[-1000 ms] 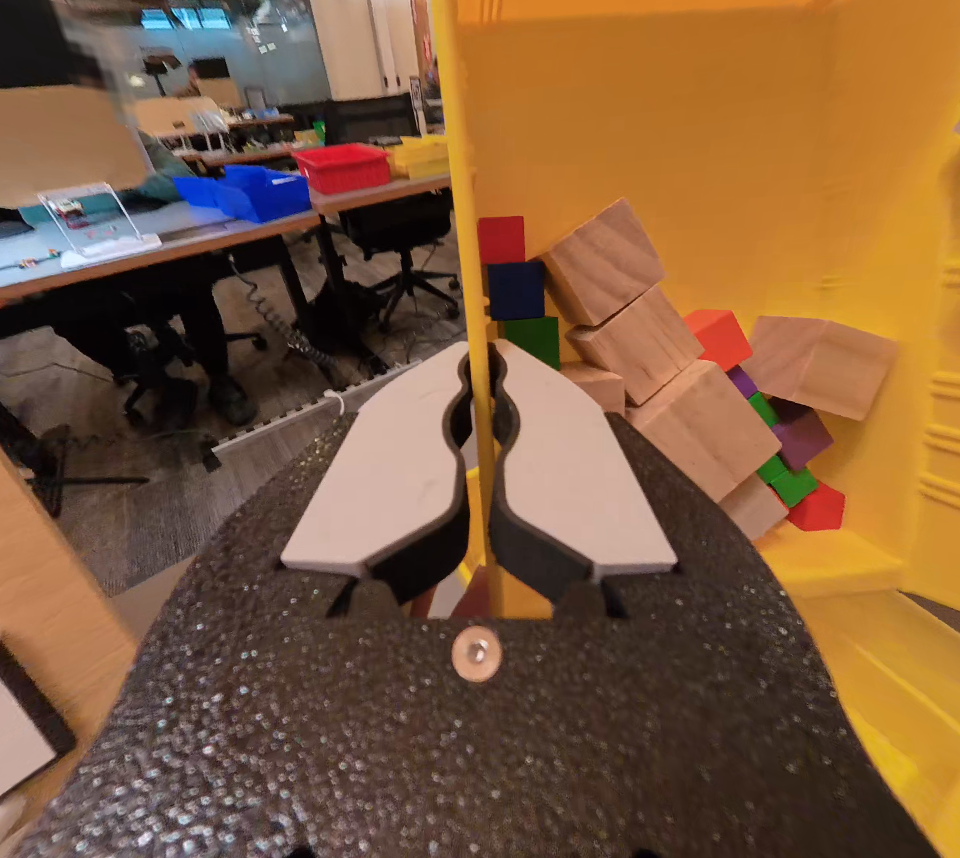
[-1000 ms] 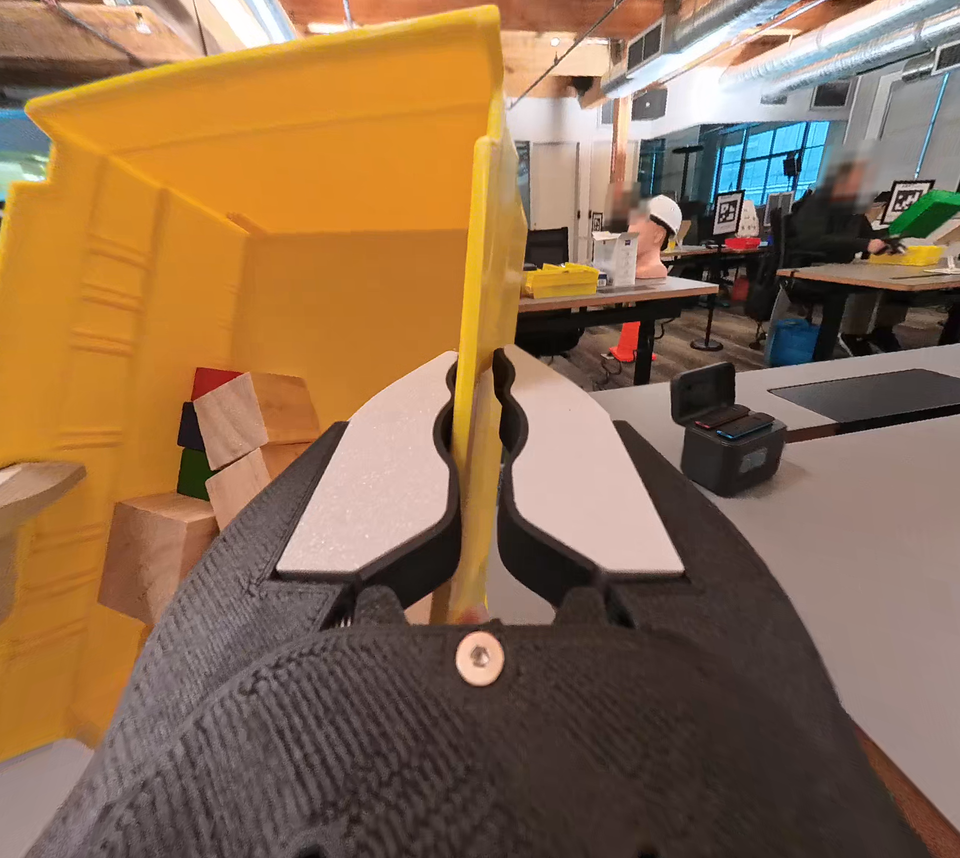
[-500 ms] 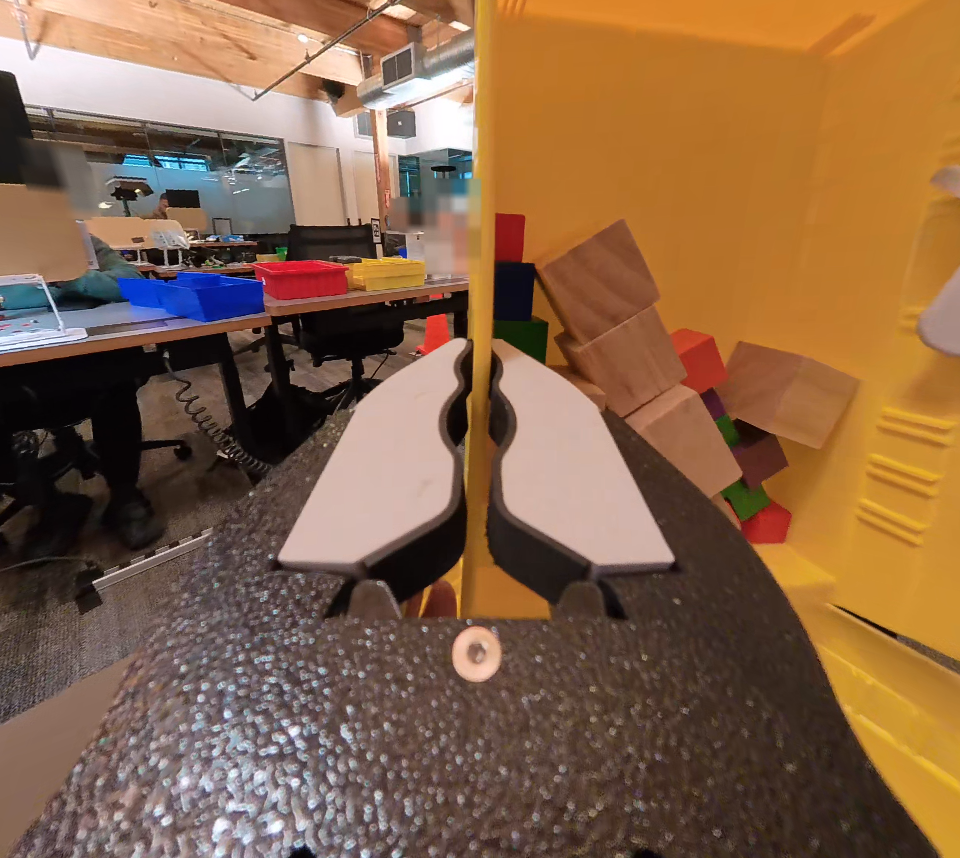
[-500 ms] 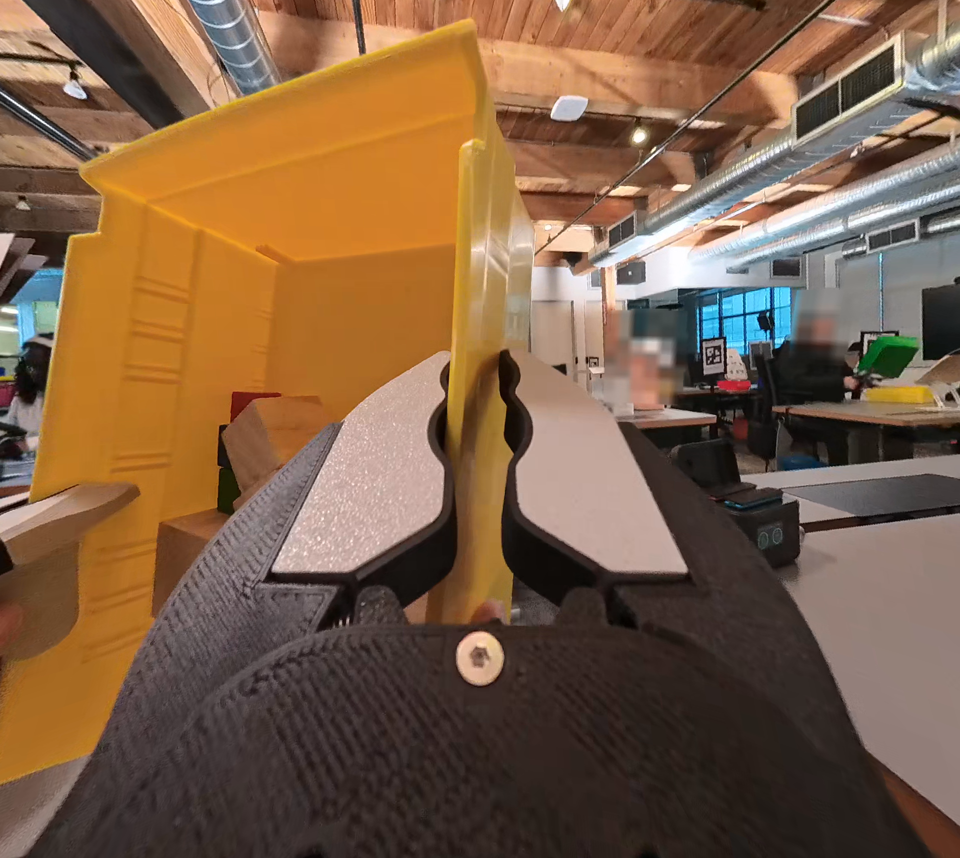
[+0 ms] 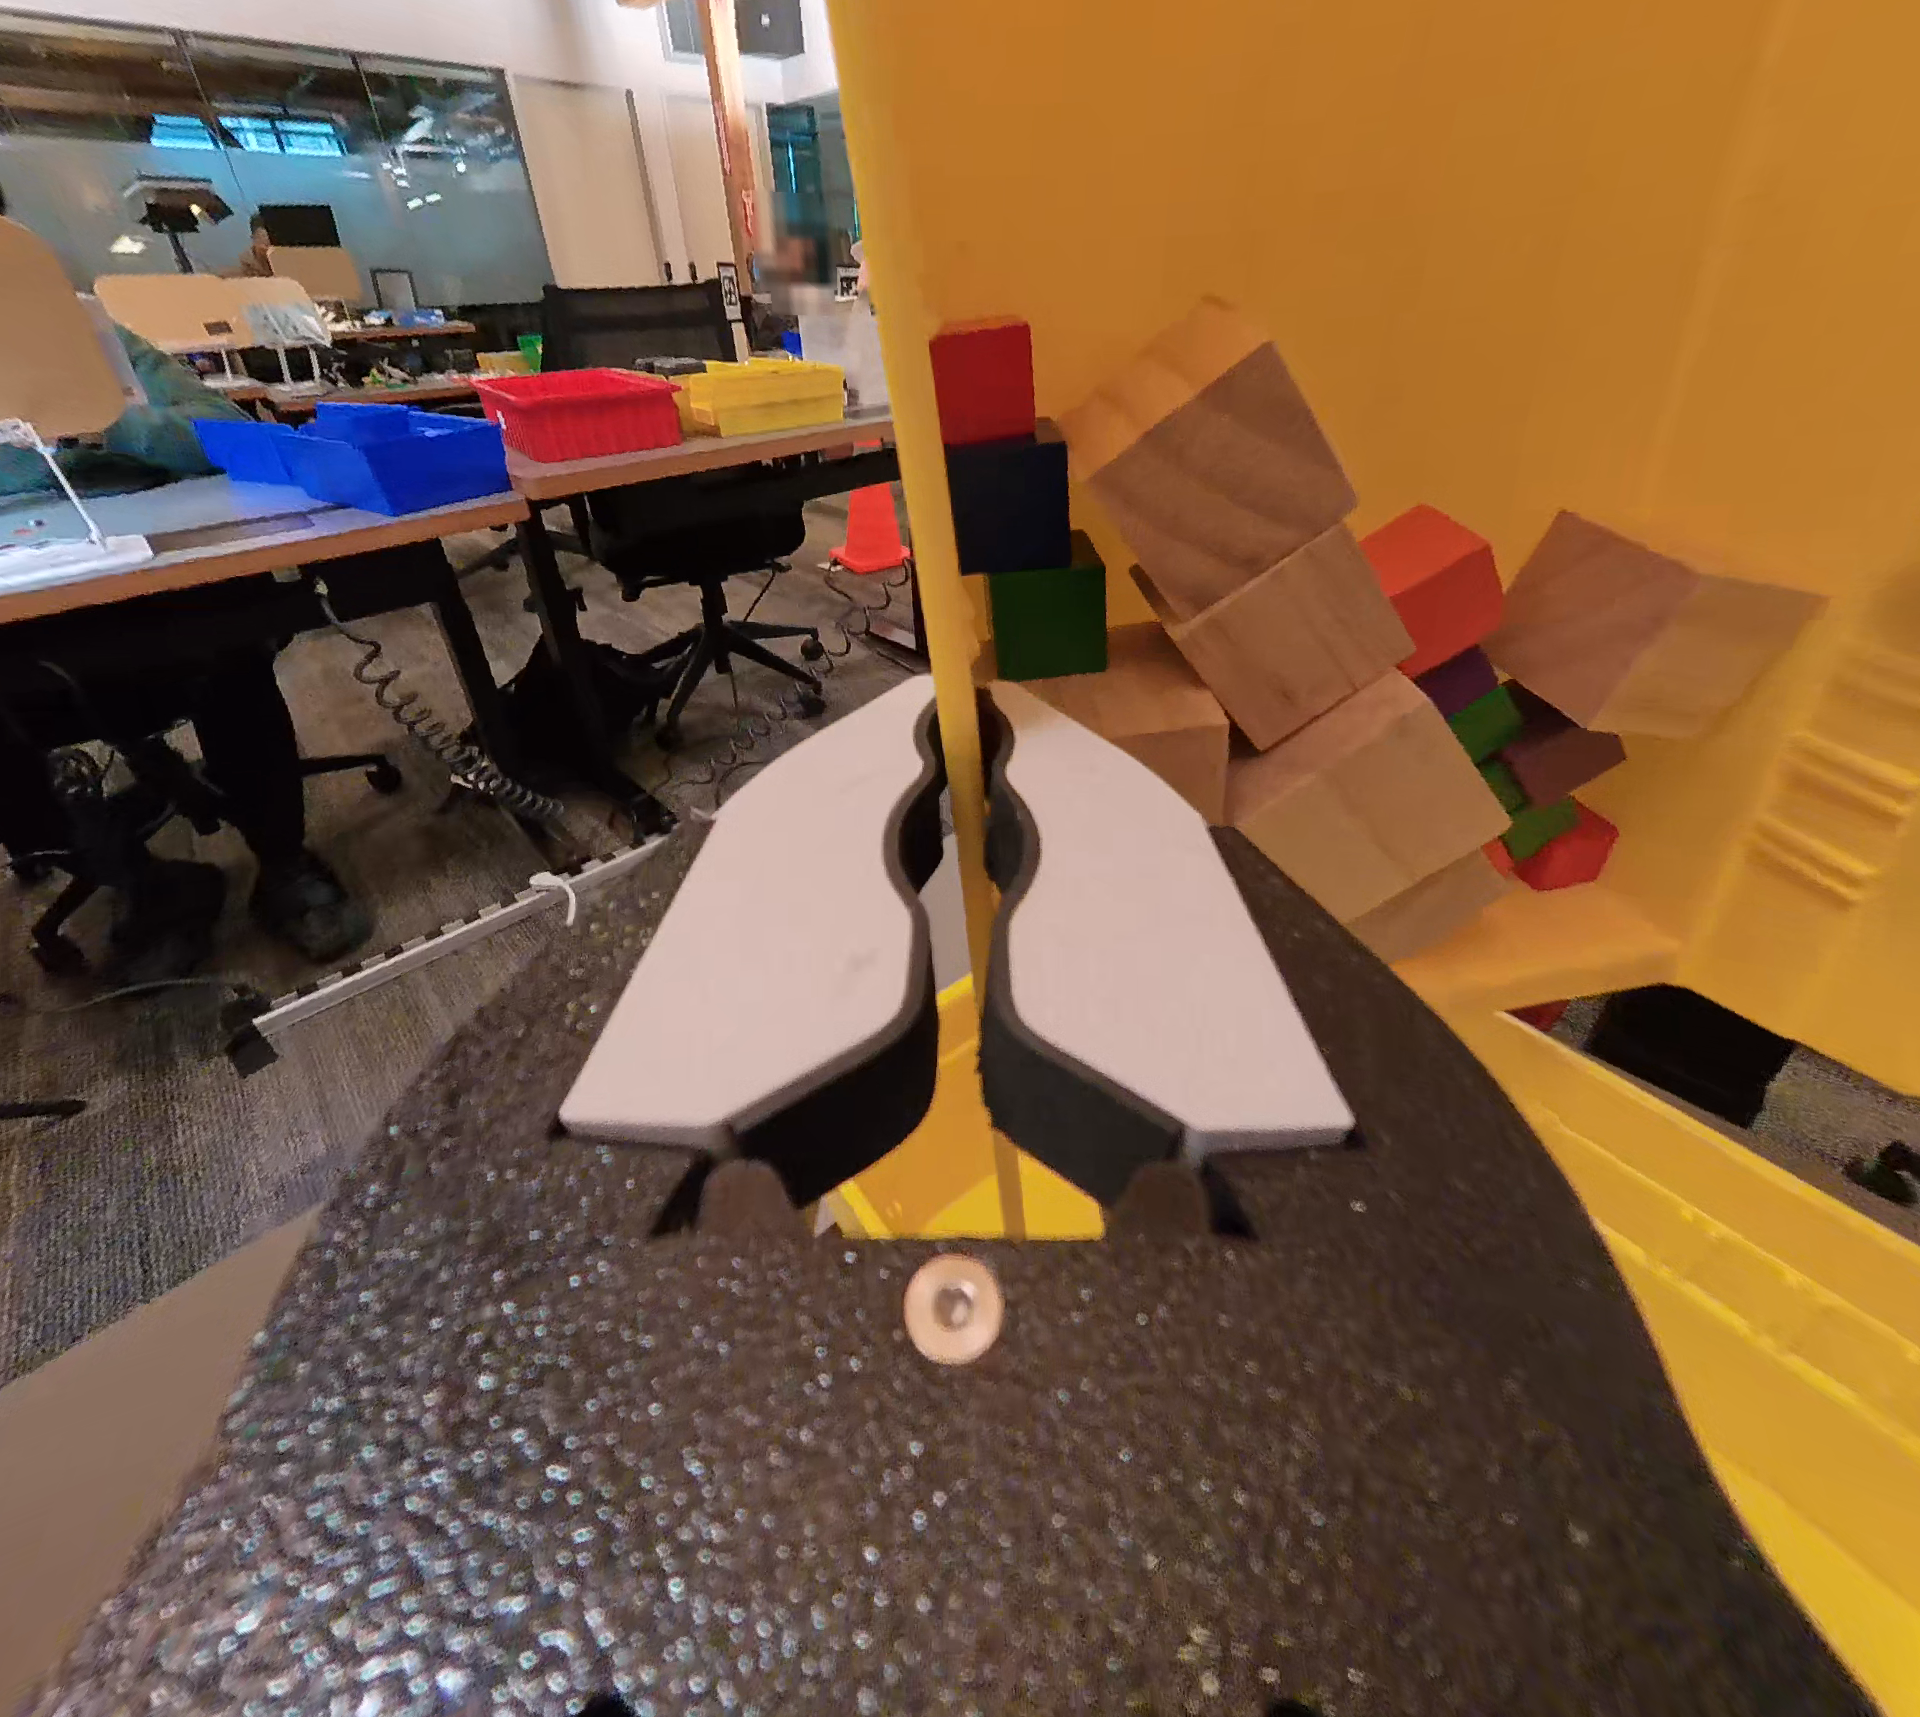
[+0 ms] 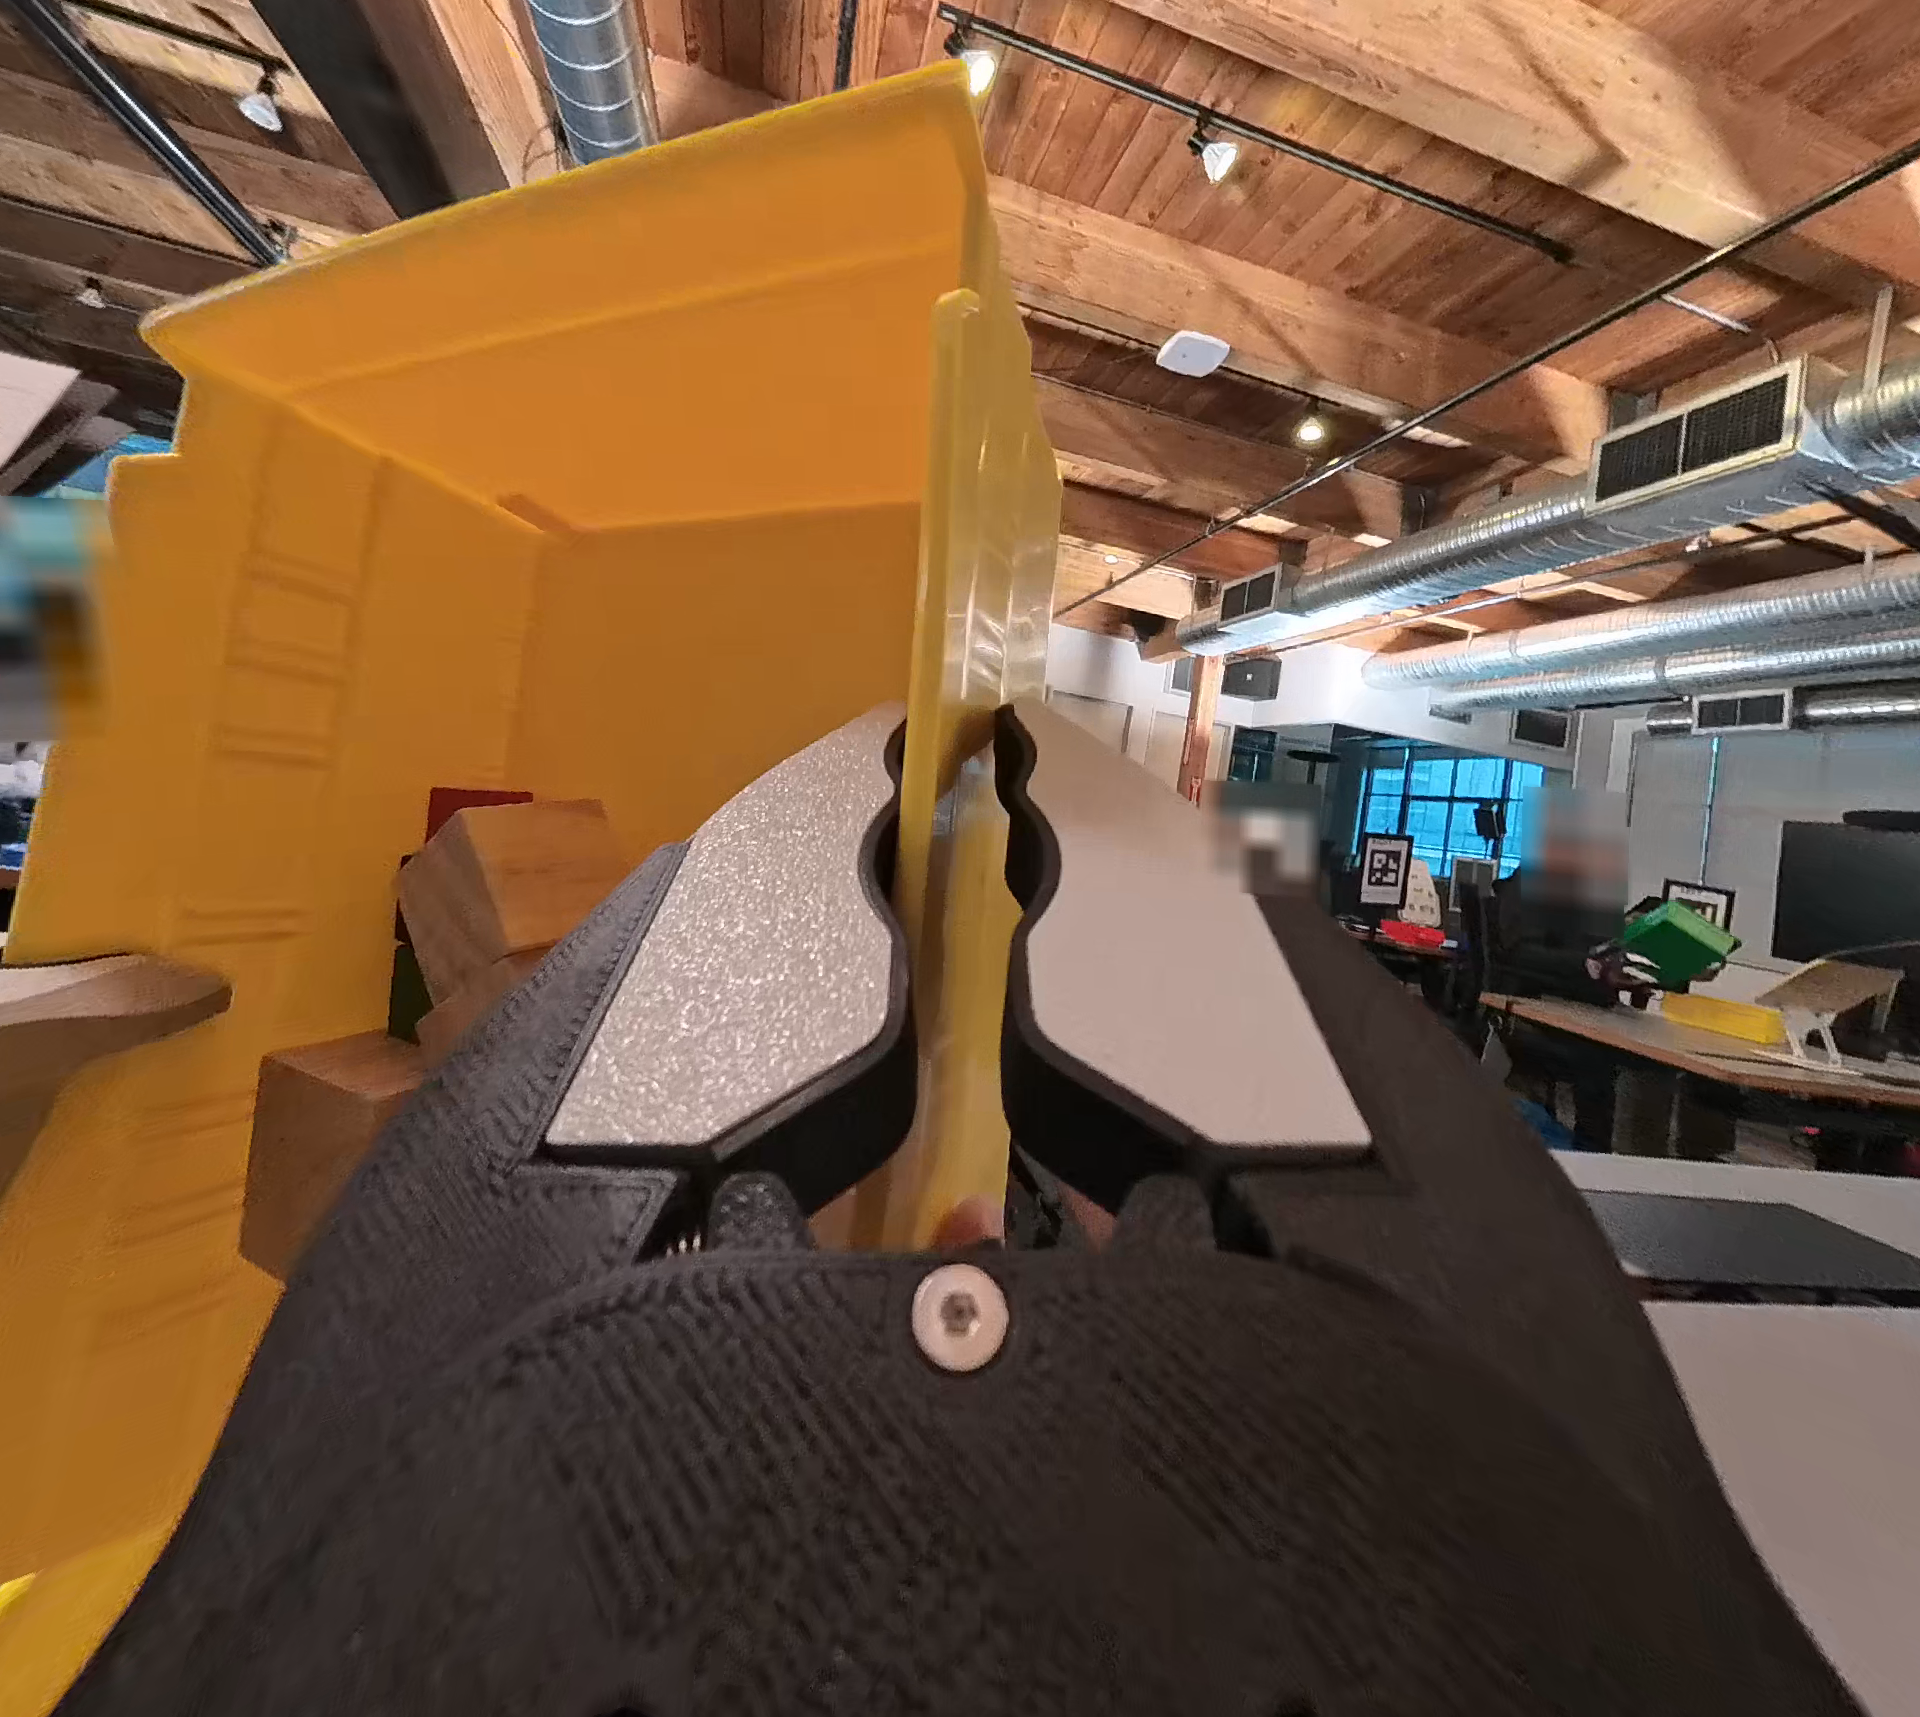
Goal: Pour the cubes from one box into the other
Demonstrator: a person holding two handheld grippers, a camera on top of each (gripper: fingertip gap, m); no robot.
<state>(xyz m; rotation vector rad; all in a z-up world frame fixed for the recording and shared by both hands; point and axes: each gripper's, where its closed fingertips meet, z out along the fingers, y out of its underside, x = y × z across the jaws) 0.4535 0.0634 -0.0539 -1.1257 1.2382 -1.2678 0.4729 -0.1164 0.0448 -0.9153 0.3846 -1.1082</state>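
Both tongs, left (image 5: 961, 732) and right (image 6: 951, 727), squeezed the tipped yellow box (image 5: 1299, 109). The cubes (image 5: 1278, 628) were bunched inside it; none had dropped out.

Item one: yellow plastic box (image 5: 1351, 161), tipped steeply, its open side facing my left wrist camera; I see one thin side wall edge-on. Contents: cubes piled against its lower wall. Large bare-wood cubes (image 5: 1216, 462) lean tilted in a stack; small red (image 5: 982, 379), dark blue (image 5: 1008, 509) and green (image 5: 1047, 607) cubes stand in a column beside the wall. Item two: second yellow box (image 5: 1714, 1272), rim showing below.
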